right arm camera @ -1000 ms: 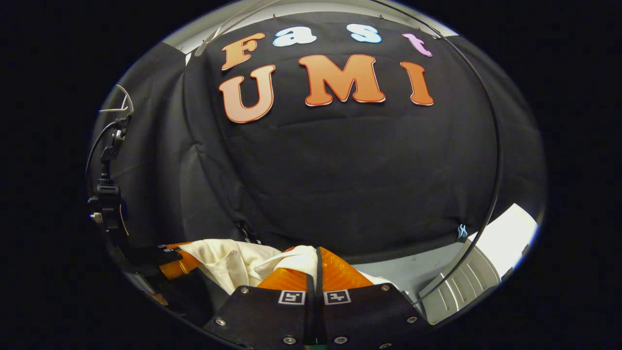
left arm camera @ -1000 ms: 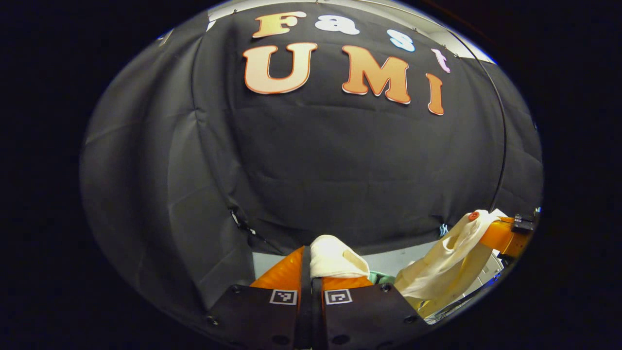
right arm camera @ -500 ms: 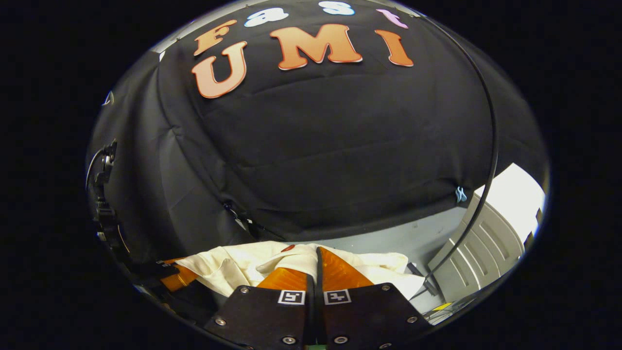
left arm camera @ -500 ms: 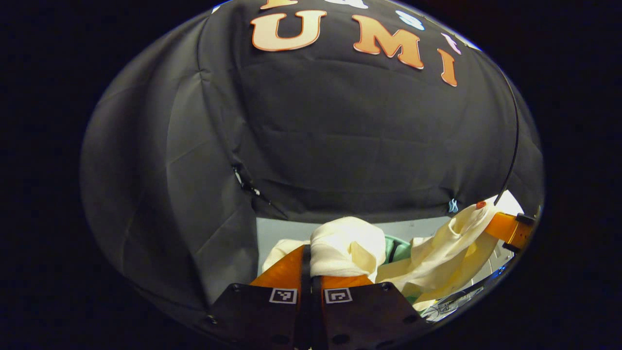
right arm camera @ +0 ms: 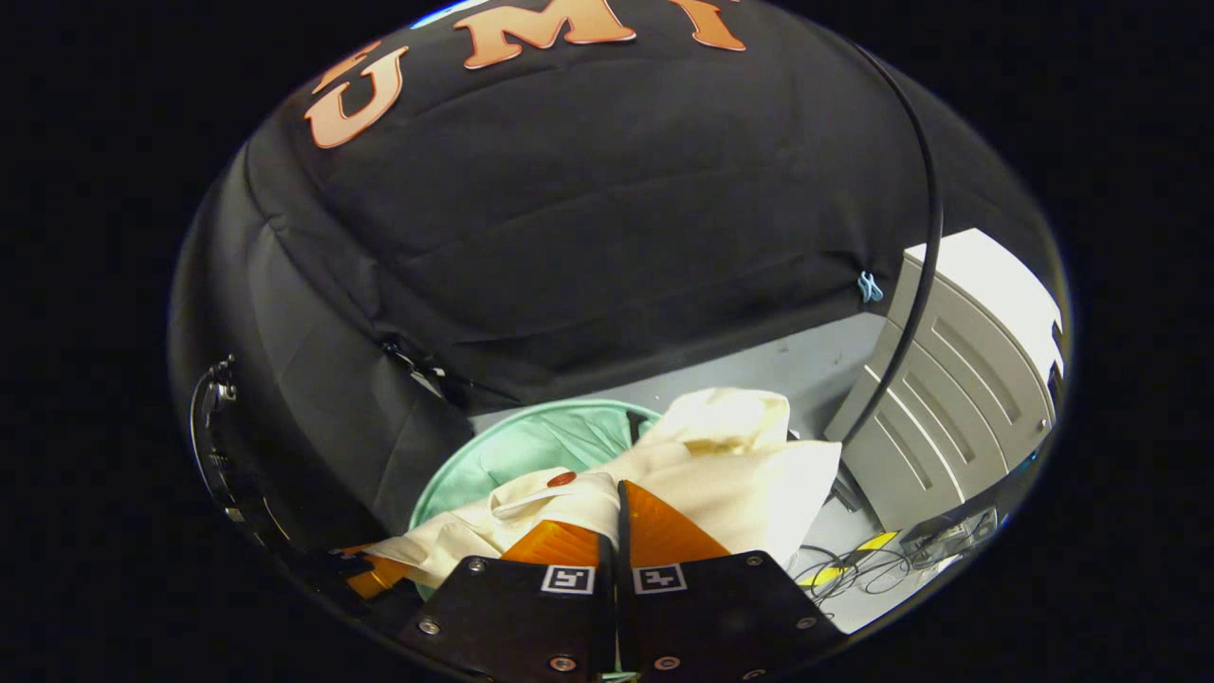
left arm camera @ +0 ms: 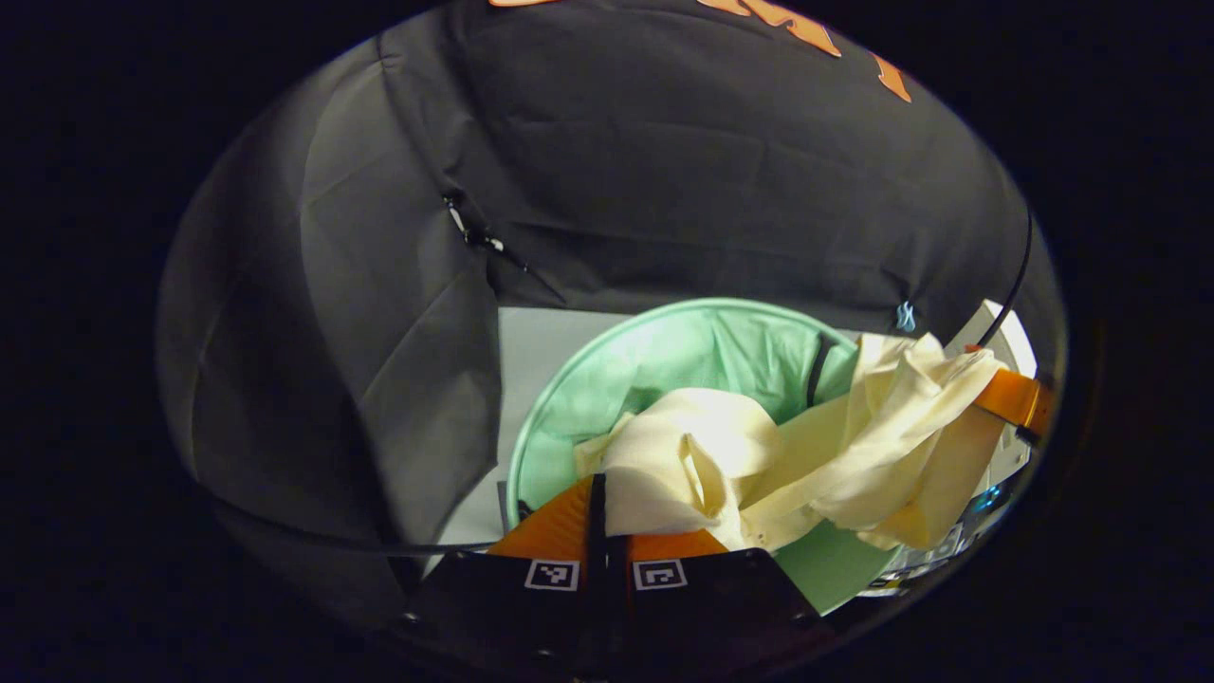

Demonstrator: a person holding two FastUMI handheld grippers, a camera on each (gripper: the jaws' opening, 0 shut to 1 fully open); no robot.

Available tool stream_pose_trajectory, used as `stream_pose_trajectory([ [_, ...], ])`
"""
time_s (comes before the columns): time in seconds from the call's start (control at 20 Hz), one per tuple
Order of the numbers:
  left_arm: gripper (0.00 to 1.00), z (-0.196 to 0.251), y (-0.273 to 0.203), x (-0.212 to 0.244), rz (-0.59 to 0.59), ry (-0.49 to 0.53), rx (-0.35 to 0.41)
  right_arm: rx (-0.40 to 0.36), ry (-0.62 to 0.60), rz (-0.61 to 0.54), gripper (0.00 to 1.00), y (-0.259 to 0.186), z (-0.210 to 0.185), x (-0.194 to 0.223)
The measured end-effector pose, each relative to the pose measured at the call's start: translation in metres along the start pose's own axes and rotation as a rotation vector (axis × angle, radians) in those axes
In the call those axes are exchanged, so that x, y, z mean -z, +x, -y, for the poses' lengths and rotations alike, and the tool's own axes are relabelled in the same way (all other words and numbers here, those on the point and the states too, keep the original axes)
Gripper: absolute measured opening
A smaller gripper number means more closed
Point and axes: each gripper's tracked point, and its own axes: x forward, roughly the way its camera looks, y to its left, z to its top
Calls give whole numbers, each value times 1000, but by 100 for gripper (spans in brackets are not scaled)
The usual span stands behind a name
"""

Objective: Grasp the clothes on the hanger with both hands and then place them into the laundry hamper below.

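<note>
Both cameras now tip downward compared with a second ago: the booth wall has slid up, and the mint-green laundry hamper (left arm camera: 664,356), which barely showed before, opens wide ahead of the left hand-held gripper (left arm camera: 599,493). That gripper's two fingers are pressed together with almost no gap, clamped on a bunched fold of the cream garment (left arm camera: 683,455), which bulges just above and to the right of its fingertips. From there the cloth stretches off to the right, across the hamper's mouth, to the other hand-held gripper at the far right edge, where it is pinched again. Most of the fabric hangs over the hamper's opening, with its lower folds sagging toward the green lining.

In the right gripper view, the right hand-held gripper (right arm camera: 618,507) is likewise closed tight on the garment (right arm camera: 740,474), cloth gathered around both fingers. A small red button (right arm camera: 561,479) sits on the fabric just left of its tips. The hamper (right arm camera: 531,446) lies ahead and to the left, partly covered by the cloth, standing on a grey floor (right arm camera: 806,365). A pale slatted panel (right arm camera: 958,379) leans to the right of this gripper, a black cable (right arm camera: 915,285) runs down in front of it, and loose wires (right arm camera: 854,569) lie on the floor at lower right.
</note>
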Motion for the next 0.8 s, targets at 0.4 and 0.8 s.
stream_pose_trajectory([
  [0.4, 7, -1, 19, 46, -95, 44, -41, 65, -60, -130, 5, 16, 19, 51],
  [0.8, 9, -6, 21, 62, -157, 36, -61, 35, -184, -276, 12, 29, -14, 111],
])
